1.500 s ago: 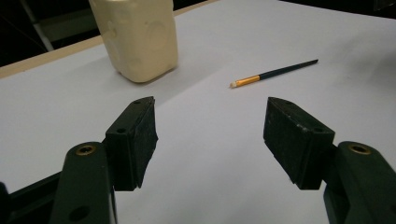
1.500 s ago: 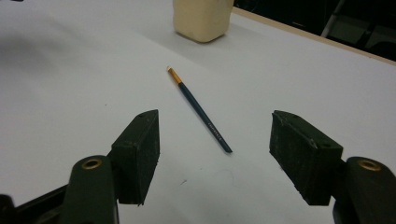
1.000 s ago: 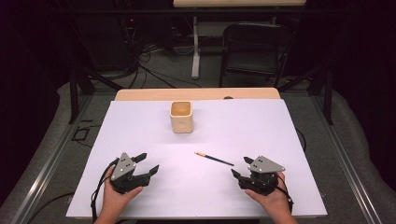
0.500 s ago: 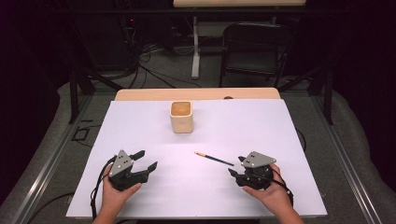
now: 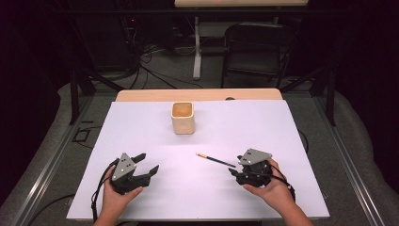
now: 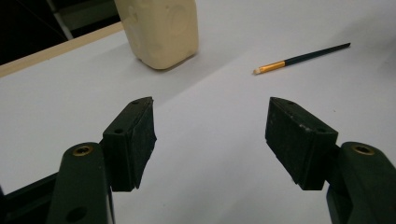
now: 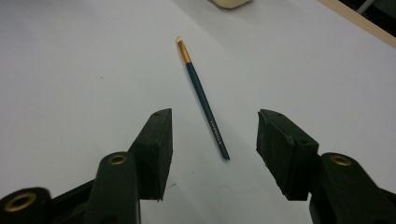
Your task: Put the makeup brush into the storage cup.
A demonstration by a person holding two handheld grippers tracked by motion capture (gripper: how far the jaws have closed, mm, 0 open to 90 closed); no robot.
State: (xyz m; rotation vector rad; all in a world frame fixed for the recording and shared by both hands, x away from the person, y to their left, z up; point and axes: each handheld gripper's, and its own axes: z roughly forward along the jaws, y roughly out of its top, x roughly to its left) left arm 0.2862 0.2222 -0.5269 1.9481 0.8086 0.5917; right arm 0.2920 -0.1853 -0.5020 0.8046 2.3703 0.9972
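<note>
Moved up to the brush point(image 5: 215, 160) since the first frame: right gripper point(image 5: 234, 173), jaws just narrowing, now partly open with the handle's tail end lying between the pads point(image 7: 158, 148), untouched. Pale lettering along the dark handle in the right gripper view, too small to read. Brush flat on the desk point(image 5: 141, 127), right of centre and nearer the front edge, bristle end toward the cup point(image 5: 183, 117). Cup upright near the back edge, unmarked as far as seen. Left gripper point(image 5: 147, 163) resting near the front-left corner, jaws wide apart, holding nothing.
</note>
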